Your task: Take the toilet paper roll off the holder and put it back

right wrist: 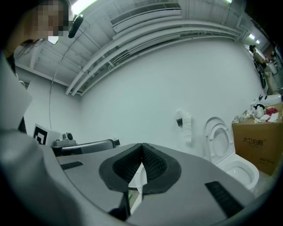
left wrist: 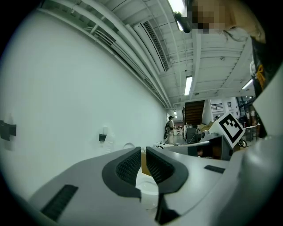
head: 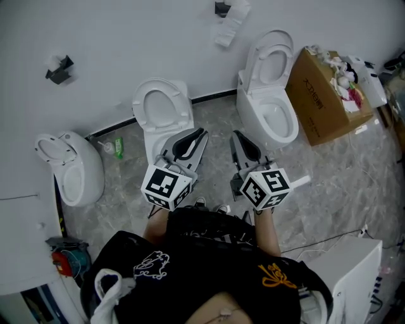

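Observation:
The toilet paper roll (head: 229, 24) hangs on its black holder (head: 221, 9) high on the white wall, with a loose tail trailing down. It also shows in the right gripper view as roll (right wrist: 188, 126) on holder (right wrist: 179, 121), far ahead and to the right. In the left gripper view the roll (left wrist: 108, 133) is faint and distant. My left gripper (head: 201, 133) and right gripper (head: 235, 134) are held level side by side in front of the person, well short of the wall. The left gripper (left wrist: 143, 150) has its jaws drawn together to a hairline slit. The right gripper (right wrist: 142, 145) is shut, with nothing held.
Three white toilets stand along the wall: left toilet (head: 69, 168), middle toilet (head: 163, 111), right toilet (head: 272, 82). A second black holder (head: 60, 68) is on the wall at left. A cardboard box (head: 319, 95) with rubbish stands at right, a green bottle (head: 118, 147) on the floor.

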Tool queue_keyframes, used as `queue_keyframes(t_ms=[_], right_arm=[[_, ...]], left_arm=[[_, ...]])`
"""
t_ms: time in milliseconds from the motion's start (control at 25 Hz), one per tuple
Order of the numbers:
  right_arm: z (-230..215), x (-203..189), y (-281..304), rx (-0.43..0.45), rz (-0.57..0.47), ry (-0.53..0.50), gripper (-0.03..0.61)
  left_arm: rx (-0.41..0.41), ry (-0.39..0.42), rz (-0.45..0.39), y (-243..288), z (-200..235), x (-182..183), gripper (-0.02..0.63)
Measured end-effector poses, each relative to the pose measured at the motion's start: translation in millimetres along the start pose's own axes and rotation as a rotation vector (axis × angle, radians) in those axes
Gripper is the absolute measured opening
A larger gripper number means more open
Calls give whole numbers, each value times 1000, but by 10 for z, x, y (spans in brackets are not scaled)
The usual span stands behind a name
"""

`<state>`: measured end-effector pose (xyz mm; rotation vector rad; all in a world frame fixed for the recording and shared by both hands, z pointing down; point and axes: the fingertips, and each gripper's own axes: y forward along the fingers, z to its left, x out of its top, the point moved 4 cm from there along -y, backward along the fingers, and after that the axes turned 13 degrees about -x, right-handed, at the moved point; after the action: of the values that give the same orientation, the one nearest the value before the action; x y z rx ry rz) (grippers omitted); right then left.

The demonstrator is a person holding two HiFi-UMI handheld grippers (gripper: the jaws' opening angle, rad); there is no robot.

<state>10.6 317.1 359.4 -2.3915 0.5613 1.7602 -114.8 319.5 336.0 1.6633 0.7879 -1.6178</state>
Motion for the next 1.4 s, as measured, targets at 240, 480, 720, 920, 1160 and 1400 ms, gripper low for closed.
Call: queue_keyframes(t_ms=[240,480,720,920,1160,1400], right_arm=[[-323,-17,-184,4,9,2,11],[-533,-51,-217,33,23,17,11],[-652,-76,-32,48,33,42,12],[-805,-31,270,43,31,46,11],[-1115,103,920,5,12,25,12],[-1378,380,1783,-24,12,8,11]], left_arm=[[14,10,0,250,-190,-44,48],[3,14,42,474,-406,-141,48],[24,26,61,594,-301,-156,48],[22,20,78,841,-34,-223,48],[-10,17,68,1405,584,-310,48],[-38,29,57,2021,1435,-165,48]])
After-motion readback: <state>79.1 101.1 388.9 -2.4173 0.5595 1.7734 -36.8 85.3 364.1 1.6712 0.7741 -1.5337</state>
